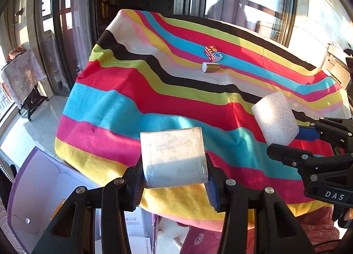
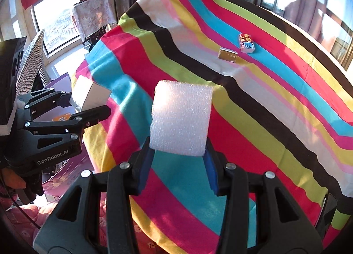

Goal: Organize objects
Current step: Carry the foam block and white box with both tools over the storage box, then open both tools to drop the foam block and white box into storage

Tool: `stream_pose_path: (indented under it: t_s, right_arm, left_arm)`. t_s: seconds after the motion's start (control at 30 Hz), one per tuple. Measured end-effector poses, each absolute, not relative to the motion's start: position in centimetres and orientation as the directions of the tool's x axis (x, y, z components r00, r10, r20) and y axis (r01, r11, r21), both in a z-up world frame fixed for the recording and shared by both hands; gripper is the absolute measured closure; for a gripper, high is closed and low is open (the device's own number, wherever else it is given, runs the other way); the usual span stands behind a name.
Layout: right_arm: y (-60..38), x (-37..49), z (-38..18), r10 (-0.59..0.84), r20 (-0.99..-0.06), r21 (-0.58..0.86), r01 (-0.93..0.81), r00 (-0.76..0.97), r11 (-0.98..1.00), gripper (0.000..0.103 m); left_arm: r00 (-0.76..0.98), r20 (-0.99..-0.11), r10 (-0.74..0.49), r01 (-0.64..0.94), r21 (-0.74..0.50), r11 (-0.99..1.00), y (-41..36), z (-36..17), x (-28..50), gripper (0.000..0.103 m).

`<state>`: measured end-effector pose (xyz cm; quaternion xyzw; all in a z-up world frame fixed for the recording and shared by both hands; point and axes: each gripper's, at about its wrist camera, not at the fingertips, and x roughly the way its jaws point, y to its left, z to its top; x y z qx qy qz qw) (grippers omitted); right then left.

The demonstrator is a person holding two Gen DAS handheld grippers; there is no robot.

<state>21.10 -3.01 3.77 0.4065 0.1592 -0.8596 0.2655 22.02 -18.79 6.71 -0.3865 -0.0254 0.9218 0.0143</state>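
My left gripper point(image 1: 174, 179) is shut on a pale rectangular box point(image 1: 173, 157) and holds it above the near edge of the striped tablecloth point(image 1: 123, 108). My right gripper point(image 2: 178, 165) is shut on a white foam block point(image 2: 182, 119) above the cloth; the block also shows in the left wrist view point(image 1: 274, 118). A red and blue small box point(image 1: 213, 53) and a gold and white small box point(image 1: 211, 67) lie side by side far out on the cloth. They also show in the right wrist view: the red one point(image 2: 246, 43) and the gold one point(image 2: 228, 54).
The striped cloth covers a table whose near and left edges drop off. A purple box point(image 1: 33, 187) and cartons sit on the floor at the lower left. A small covered stand point(image 1: 22, 73) is by the windows. Glass doors stand behind the table.
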Motion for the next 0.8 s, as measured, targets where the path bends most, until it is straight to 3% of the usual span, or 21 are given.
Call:
stream_pose_path:
  t_s: [0.8]
  right_arm:
    - [-15.8, 29.7, 1.8, -0.395, -0.836, -0.168, 0.863, -0.380, -0.476, 0.055]
  left_arm:
    - [-0.628, -0.767, -0.130, 0.313, -0.096, -0.945, -32.5, 2.6, 30.8, 0.055]
